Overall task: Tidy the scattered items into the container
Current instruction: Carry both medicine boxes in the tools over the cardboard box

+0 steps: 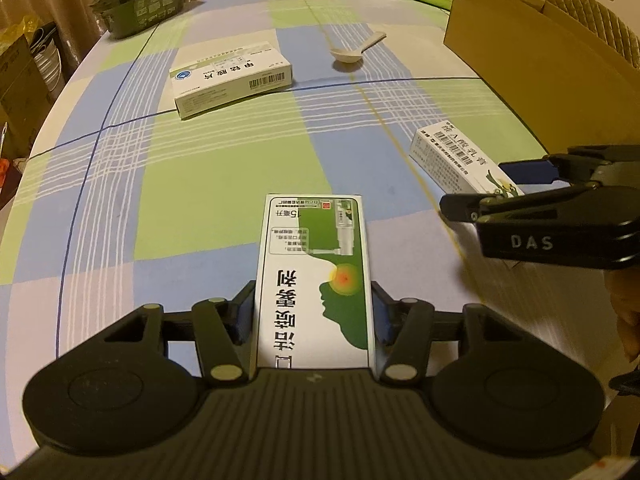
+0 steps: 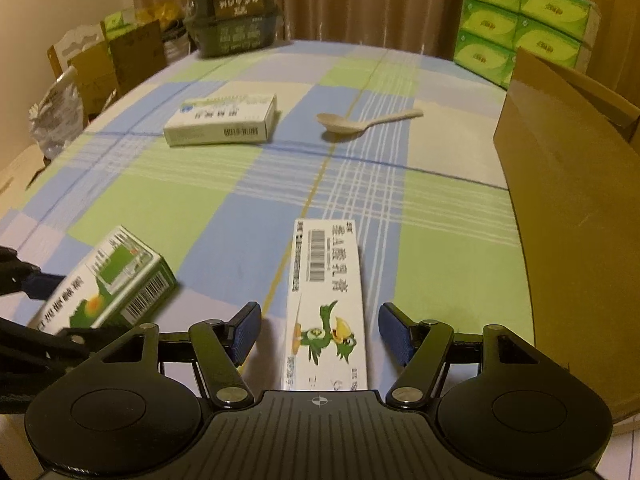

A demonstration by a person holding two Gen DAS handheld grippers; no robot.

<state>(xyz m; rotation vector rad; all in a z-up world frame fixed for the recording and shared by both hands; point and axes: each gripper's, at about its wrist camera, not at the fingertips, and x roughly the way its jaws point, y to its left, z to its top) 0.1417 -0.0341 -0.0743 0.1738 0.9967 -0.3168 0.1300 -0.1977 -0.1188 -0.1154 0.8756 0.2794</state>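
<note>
left gripper [image 1: 314, 312] clamps the green box [image 1: 316, 280]; right gripper [image 2: 320, 334] fingers spread wide around the white box [image 2: 326, 300], apparently not touching.

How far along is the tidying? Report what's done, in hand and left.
Done: nothing visibly; the cardboard box's inside is hidden. In hand: the left gripper is shut on the green spray box; the right gripper is open around the long white box. Left: both of those, the flat medicine box and the spoon on the table.
</note>
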